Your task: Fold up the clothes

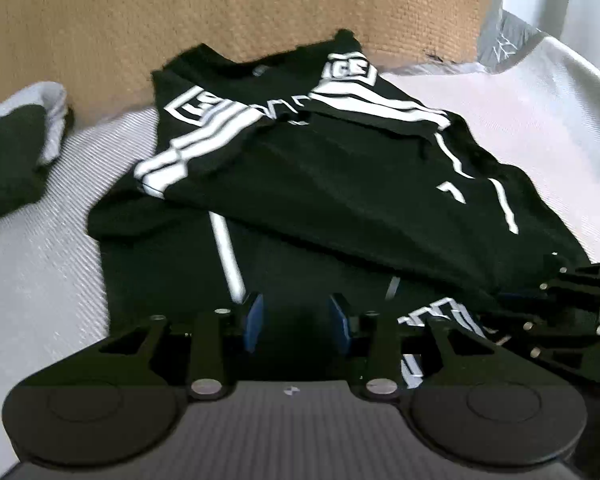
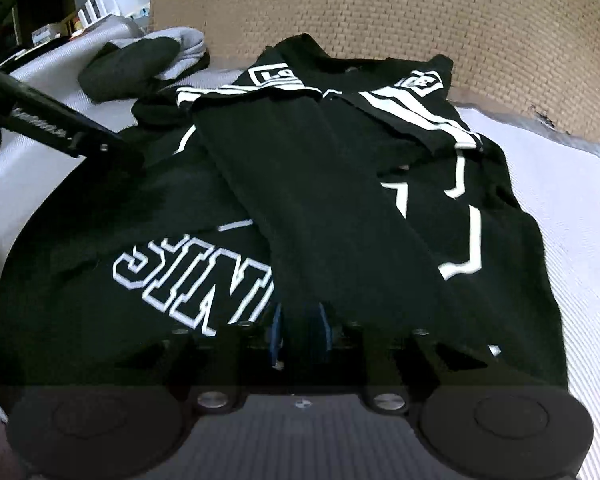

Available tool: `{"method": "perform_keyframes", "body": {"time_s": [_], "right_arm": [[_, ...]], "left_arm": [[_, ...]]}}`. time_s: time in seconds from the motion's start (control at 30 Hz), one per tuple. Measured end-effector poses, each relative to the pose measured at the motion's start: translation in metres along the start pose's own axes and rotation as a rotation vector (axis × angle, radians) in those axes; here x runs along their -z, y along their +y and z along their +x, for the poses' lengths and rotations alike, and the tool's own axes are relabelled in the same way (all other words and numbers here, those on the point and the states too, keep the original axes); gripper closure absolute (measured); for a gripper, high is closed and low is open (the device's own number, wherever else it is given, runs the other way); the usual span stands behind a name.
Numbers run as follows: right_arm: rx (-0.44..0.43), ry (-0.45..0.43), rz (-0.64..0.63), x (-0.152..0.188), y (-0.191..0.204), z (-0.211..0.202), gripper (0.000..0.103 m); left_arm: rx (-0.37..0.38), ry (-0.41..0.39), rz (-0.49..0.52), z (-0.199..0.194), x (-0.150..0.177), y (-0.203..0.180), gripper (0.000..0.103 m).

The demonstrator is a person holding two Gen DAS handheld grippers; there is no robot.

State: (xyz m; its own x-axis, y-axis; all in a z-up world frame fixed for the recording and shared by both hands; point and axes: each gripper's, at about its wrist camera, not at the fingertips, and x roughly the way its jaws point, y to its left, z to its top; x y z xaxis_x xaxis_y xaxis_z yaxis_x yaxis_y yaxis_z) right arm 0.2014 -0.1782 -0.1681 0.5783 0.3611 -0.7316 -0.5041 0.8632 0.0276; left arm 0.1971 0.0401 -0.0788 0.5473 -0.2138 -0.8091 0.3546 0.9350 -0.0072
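Note:
A black shirt (image 1: 320, 184) with white stripes and lettering lies on the white bed, its two sides folded in over the middle. It fills the right wrist view (image 2: 300, 208). My left gripper (image 1: 296, 320) is open, its blue pads on either side of the shirt's near edge. My right gripper (image 2: 300, 332) is shut on the folded flap's near end, the cloth draped over its fingers. The right gripper shows at the right edge of the left wrist view (image 1: 572, 308). The left gripper enters the right wrist view from the left (image 2: 60, 128).
A white textured bedsheet (image 1: 40, 260) covers the surface. A folded black and grey garment (image 1: 16, 148) lies at the far left, also in the right wrist view (image 2: 140, 60). A tan woven headboard (image 1: 220, 12) stands behind. A grey pillow (image 1: 504, 44) is at the far right.

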Motion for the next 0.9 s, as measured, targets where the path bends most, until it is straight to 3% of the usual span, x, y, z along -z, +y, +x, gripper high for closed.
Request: {"method": "perform_keyframes", "body": {"time_s": [0.2, 0.33, 0.53, 0.7, 0.9], "right_arm": [[0.006, -0.018, 0.033, 0.016, -0.007, -0.034, 0.077], [0.016, -0.023, 0.087, 0.027, -0.018, -0.049, 0.062], [0.043, -0.01, 0.19, 0.045, -0.039, -0.061, 0.062], [0.065, 0.001, 0.276, 0.059, -0.056, -0.072, 0.06], [0.091, 0.014, 0.38, 0.077, -0.077, -0.084, 0.051]], "left_arm": [[0.012, 0.024, -0.058, 0.003, 0.024, -0.028, 0.063], [0.013, 0.027, -0.127, 0.001, 0.036, -0.046, 0.063], [0.001, 0.058, -0.15, 0.009, 0.044, -0.067, 0.063], [-0.051, 0.058, -0.167, 0.018, 0.054, -0.072, 0.063], [-0.076, 0.032, -0.192, 0.016, 0.063, -0.078, 0.062]]}}
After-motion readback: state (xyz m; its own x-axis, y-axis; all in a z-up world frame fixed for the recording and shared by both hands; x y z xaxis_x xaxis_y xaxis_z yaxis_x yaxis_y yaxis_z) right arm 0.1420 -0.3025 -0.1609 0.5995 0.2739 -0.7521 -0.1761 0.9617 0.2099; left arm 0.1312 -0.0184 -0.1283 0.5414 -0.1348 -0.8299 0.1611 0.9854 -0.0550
